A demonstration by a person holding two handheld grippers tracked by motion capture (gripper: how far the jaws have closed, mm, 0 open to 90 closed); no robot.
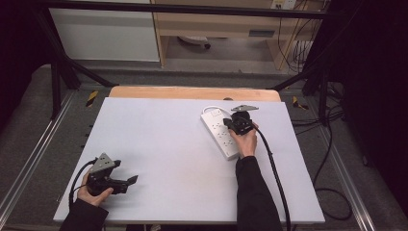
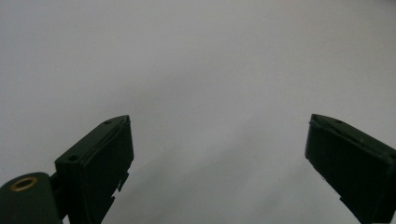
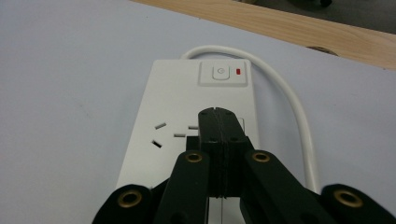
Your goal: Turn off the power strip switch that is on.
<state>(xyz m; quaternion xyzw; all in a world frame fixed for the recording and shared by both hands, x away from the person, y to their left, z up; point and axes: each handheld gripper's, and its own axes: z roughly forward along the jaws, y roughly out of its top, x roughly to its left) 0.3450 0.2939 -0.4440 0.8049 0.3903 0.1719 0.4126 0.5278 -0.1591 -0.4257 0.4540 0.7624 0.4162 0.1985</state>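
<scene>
My right gripper (image 3: 219, 122) clenched empty over the white power strip (image 1: 220, 132) near the table's (image 1: 159, 144) far edge, my left gripper (image 1: 129, 182) released at the near-left corner.

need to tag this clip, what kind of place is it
Most likely a lab or workshop recording bench, not a home. A white work board sits inside a black metal frame, loose cables run over a grey floor, and a white power strip lies under the right gripper.

Power symbol, apparently, on power strip (image 3: 196, 121) switch (image 3: 220, 73).
</scene>
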